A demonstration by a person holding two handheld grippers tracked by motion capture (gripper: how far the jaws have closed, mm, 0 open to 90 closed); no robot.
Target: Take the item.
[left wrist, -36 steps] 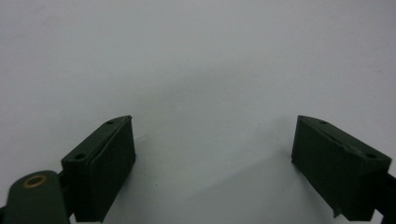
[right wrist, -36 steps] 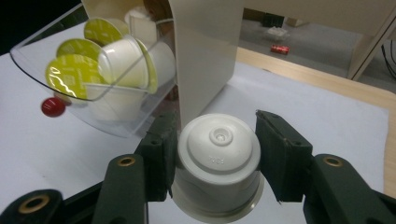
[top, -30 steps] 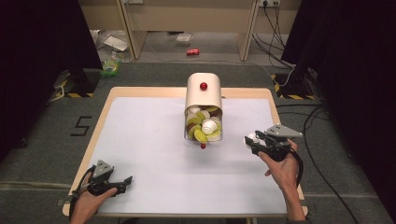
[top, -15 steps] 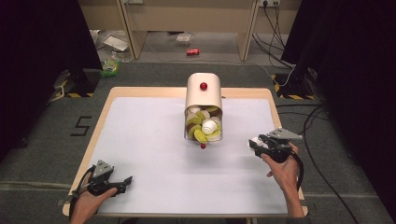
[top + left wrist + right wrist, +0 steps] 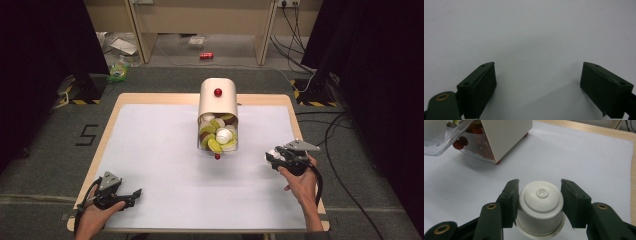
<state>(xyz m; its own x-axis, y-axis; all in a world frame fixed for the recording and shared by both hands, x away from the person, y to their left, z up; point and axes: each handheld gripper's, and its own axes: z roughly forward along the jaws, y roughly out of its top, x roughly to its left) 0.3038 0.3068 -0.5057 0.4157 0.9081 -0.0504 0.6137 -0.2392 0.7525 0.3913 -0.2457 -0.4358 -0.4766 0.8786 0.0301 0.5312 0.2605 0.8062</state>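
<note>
White plastic cup sits upside down, clamped between the jaws of the right gripper, just above the table. Its smooth tapered wall could slip free if the squeeze eases. Left gripper rests open, empty.

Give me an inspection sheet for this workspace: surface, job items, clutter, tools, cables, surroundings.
Surface: white sheet over a wooden table, bare apart from the dispenser.
Job's things: cream dispenser with a clear drawer of mixed capsules; white capsule gripped by the right tool.
Clutter: nothing seen on the table.
Grippers: right tool shut on the white capsule; left tool open over the bare sheet.
Cables: black cable trails from the right tool; more cables lie on the floor.
Surroundings: grey floor with a red can and litter.
</note>
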